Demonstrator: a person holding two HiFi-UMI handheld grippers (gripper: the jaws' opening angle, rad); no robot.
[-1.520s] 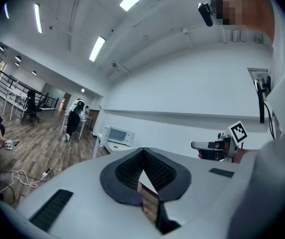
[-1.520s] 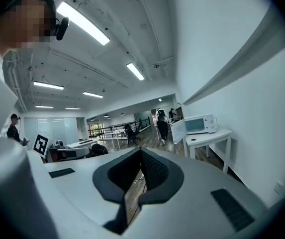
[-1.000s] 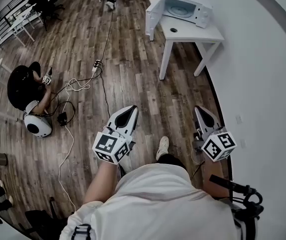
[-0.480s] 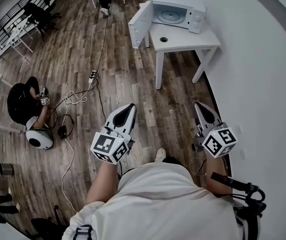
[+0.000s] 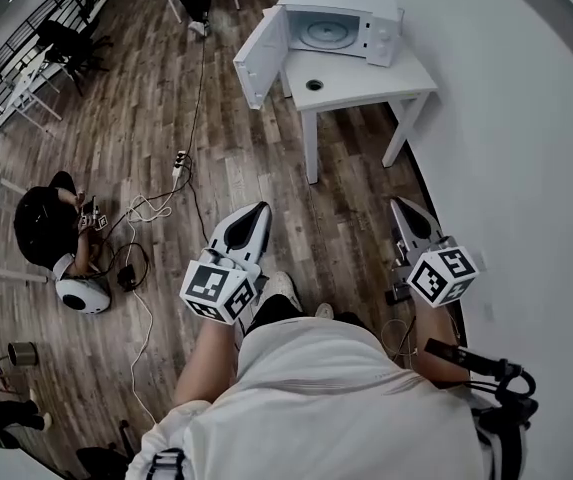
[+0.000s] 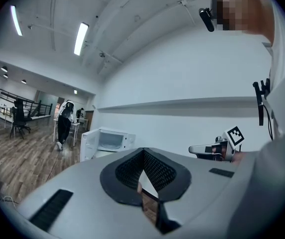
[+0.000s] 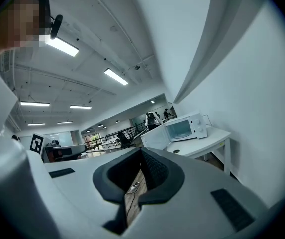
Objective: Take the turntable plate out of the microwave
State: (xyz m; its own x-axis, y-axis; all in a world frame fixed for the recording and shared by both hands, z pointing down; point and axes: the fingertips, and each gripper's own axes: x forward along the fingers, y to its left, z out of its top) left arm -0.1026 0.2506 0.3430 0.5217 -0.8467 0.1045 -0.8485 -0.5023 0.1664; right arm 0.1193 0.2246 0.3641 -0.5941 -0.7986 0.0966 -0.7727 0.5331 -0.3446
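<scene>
Status: the removal itself is not begun.

The microwave [image 5: 338, 20] stands on a white table [image 5: 371, 76] with its door [image 5: 258, 56] swung fully open to the side. That step needs no further work. The turntable plate [image 5: 322, 33] lies flat inside the microwave, on the cavity floor, and I see nothing touching it.

My left gripper [image 5: 261, 210] and right gripper [image 5: 397, 205] are both well short of the microwave, side by side over bare wooden floor and pointing roughly toward it. Each gripper's own view shows its jaws brought fully together with nothing between the pads. Neither holds anything.

A small dark round mark [image 5: 313, 85] sits on the table just in front of the microwave. I cannot tell what it is.

Outstanding, in my judgement:
- Close the gap to the microwave.
- Open one pair of jaws and reach into the cavity past the door.
- Grip the plate at its rim, lift it free and bring it out level.
</scene>
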